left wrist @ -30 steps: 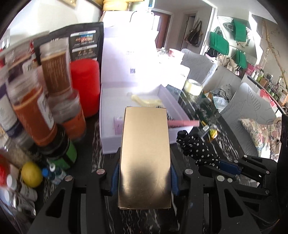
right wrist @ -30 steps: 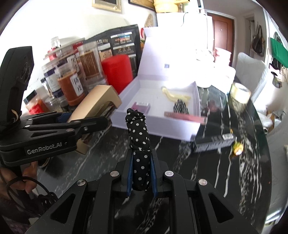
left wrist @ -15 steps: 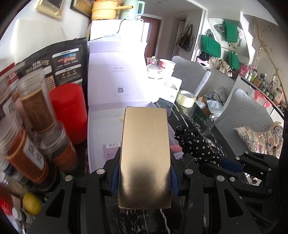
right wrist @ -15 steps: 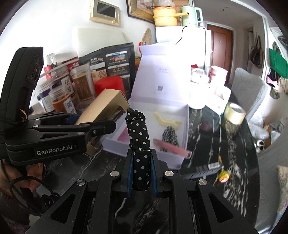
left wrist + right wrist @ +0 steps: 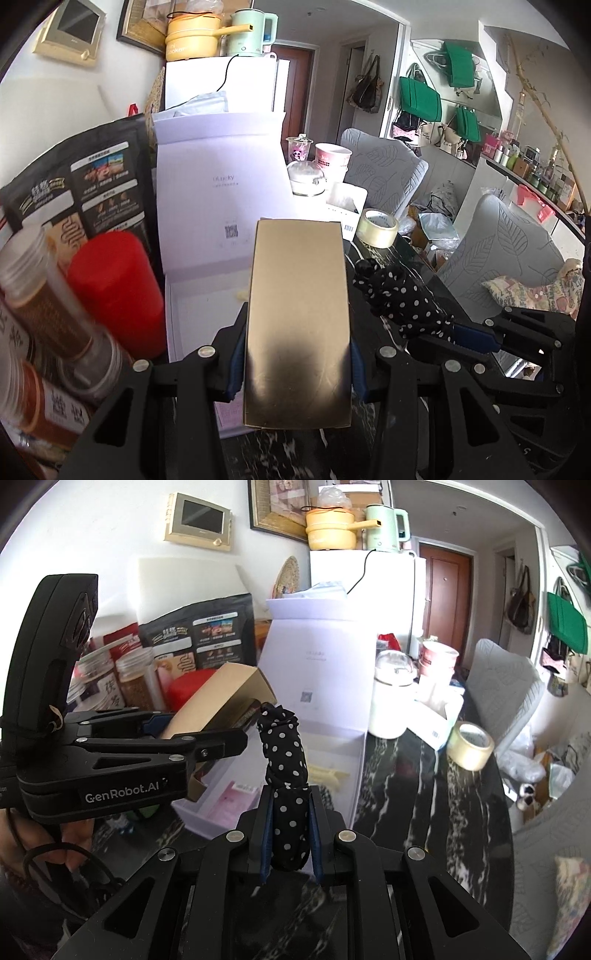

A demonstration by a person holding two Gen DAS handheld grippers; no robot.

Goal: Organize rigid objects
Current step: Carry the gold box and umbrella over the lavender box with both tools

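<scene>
A cluttered living room frames a black marble-patterned table [image 5: 436,794], where a white gift box [image 5: 207,812] lies with its lid [image 5: 218,192] standing upright at 12 o'clock. Inside the box, the right wrist view shows a pink packet [image 5: 231,799] and a pale yellow item [image 5: 330,773]; the left wrist view hides most of that interior. The left gripper [image 5: 295,363] clamps the sides of a gold box [image 5: 297,317], held above the gift box's front edge. The right gripper [image 5: 290,838], nearly closed, pinches a black polka-dot bundle [image 5: 286,771], raised at 3 o'clock of the gold box. Jars [image 5: 48,306] and a red canister [image 5: 114,291] crowd 9 o'clock, blurred and cut off. A tape roll [image 5: 470,746] sits at 2 o'clock. Only the right view shows a hand [image 5: 55,843] gripping the left tool.
</scene>
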